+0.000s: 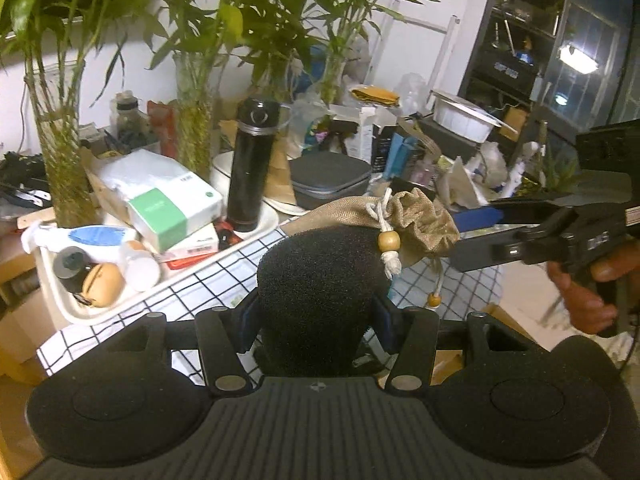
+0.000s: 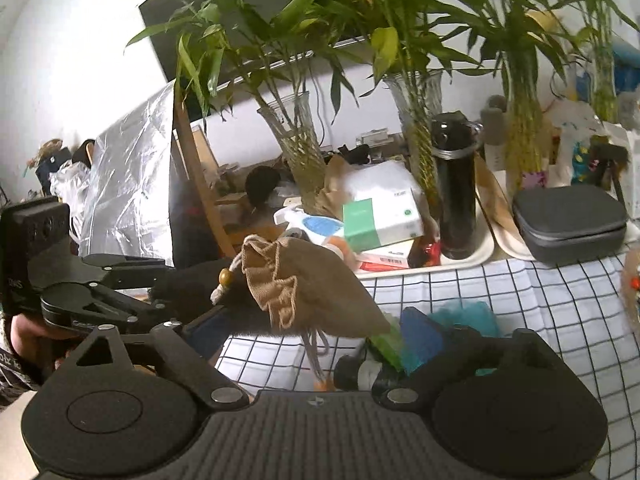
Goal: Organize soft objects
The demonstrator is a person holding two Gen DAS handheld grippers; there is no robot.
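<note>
Clearly the left gripper (image 1: pixel 320 312) has its fingers clamped on a black sponge (image 1: pixel 320 280) above the checked bench (image 2: pixel 520 300), touching the burlap pouch (image 2: pixel 304 284). Whether the right gripper (image 2: pixel 400 344) pinches that pouch I cannot tell; its fingertips are hidden. A loose grip could drop the pouch.

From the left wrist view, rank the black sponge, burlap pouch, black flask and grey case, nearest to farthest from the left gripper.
1. Black sponge, gripped between the left gripper fingers.
2. Burlap pouch, just behind, right.
3. Black flask, farther back, left.
4. Grey case, about as far; too close to call.
</note>
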